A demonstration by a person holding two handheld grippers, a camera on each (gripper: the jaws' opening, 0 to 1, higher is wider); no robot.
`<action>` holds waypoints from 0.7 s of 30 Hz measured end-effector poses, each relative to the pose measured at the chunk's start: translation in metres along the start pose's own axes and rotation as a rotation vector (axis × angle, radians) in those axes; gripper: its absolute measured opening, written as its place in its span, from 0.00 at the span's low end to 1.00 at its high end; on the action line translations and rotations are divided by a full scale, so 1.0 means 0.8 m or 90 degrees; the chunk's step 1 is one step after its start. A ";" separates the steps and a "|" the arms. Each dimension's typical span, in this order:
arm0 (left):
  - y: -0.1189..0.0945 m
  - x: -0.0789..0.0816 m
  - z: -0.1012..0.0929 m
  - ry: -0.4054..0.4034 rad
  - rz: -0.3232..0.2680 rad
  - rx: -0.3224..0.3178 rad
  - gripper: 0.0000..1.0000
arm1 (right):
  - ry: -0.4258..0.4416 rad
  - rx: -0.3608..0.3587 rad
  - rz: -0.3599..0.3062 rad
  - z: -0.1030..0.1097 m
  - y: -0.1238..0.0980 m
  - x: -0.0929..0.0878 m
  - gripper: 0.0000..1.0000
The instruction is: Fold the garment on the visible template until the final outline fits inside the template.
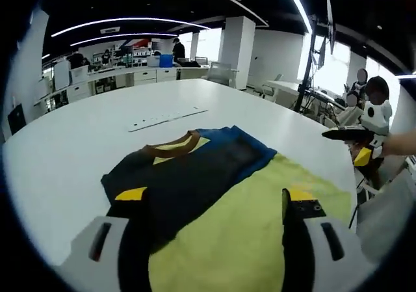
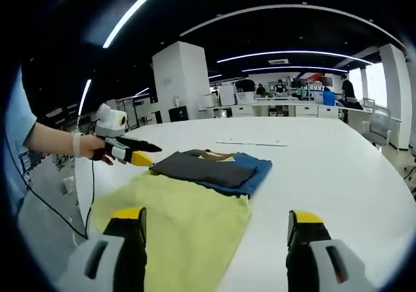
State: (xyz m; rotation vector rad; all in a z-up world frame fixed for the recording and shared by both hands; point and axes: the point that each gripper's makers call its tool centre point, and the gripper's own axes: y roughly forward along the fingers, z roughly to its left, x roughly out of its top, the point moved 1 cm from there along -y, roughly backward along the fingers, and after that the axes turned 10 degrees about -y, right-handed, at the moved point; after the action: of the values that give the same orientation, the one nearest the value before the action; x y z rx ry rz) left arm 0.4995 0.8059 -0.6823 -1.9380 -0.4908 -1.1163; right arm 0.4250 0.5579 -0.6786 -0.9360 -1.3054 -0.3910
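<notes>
Now the dark navy and blue folded garment [image 2: 211, 168] is seen lying at the far end of the yellow cloth template [image 2: 188, 230]. Both the left gripper [image 1: 211, 230] and the right gripper [image 2: 218, 237] are held wide, gripping nothing. Probably the folding is nearly done; next, the garment's edges must be checked against the template.

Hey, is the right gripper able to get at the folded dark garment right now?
Probably yes. The right gripper is open and the folded garment lies ahead on the yellow cloth with nothing between. The left gripper sits off at the garment's far side.
</notes>
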 end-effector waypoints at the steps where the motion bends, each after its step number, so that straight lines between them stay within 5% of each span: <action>1: -0.005 -0.001 0.001 0.000 0.000 0.002 0.79 | -0.003 0.002 0.002 0.001 0.001 0.000 0.90; 21: -0.113 -0.047 0.038 -0.022 0.000 0.080 0.77 | -0.030 0.022 0.012 -0.001 0.002 0.008 0.89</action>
State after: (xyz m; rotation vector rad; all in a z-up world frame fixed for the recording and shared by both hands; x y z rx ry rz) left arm 0.4351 0.8853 -0.6807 -1.8513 -0.5667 -1.0288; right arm 0.4285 0.5596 -0.6734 -0.9329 -1.3420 -0.3334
